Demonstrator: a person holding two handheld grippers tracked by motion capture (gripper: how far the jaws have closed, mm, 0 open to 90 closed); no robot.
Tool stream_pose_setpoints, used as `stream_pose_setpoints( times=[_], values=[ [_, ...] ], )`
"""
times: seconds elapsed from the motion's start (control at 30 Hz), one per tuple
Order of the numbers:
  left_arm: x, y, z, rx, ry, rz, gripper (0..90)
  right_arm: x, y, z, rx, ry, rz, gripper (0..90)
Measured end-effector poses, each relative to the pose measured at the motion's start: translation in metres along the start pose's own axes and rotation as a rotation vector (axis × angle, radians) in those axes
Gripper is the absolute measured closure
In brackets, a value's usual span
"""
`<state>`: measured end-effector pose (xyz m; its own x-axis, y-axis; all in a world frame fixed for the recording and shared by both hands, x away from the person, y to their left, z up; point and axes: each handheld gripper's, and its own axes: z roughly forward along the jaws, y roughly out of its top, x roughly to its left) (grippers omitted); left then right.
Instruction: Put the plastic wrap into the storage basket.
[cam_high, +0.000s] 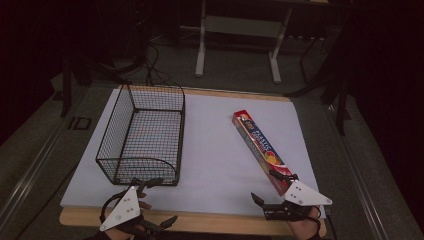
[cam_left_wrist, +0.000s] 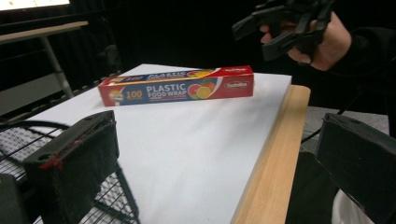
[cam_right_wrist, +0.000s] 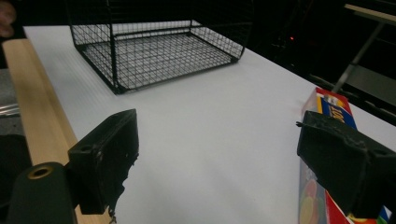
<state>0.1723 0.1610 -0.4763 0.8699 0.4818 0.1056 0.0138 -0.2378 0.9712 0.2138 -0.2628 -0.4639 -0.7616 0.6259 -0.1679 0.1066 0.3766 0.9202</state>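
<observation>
Plastic food wrap box (cam_high: 262, 150): long red carton with fruit print, lying flat on the white sheet (cam_high: 215, 150), running diagonally from mid-counter toward the near right corner.

Right hand-held gripper (cam_high: 267, 186): at the near right corner of the counter (cam_high: 200, 222), jaws spread wide and empty; one jaw hangs over the box's near end, the other over bare sheet.

Left hand-held gripper (cam_high: 160, 200): at the near left edge, jaws apart, holding nothing, just beside the basket's near corner.

Black wire basket (cam_high: 142, 132): upright on the sheet's left side, well apart from the box.
</observation>
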Motion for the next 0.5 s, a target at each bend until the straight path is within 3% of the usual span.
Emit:
stream_pose_setpoints(
  times=[0.13, 0.17, 0.23, 0.37, 0.5],
  values=[
    [-0.002, 0.000, 0.004, 0.007, -0.008, 0.014, 0.0, -0.002, -0.003, 0.001, 0.011, -0.025, 0.010, 11.6],
    [-0.003, 0.000, 0.006, 0.008, -0.010, 0.020, 0.0, -0.007, -0.009, 0.002, 0.006, -0.060, 0.006, 11.5],
    [-0.004, 0.001, 0.007, 0.007, -0.011, 0.026, 0.0, -0.011, -0.012, 0.004, 0.010, -0.079, 0.009, 11.5],
    [-0.006, 0.000, 0.008, 0.017, -0.011, 0.040, 0.0, -0.012, -0.014, 0.008, 0.064, -0.073, 0.002, 12.9],
    [-0.007, -0.001, 0.008, 0.020, -0.022, 0.040, 0.0, -0.008, -0.012, 0.010, 0.074, -0.057, -0.028, 12.9]
  ],
)
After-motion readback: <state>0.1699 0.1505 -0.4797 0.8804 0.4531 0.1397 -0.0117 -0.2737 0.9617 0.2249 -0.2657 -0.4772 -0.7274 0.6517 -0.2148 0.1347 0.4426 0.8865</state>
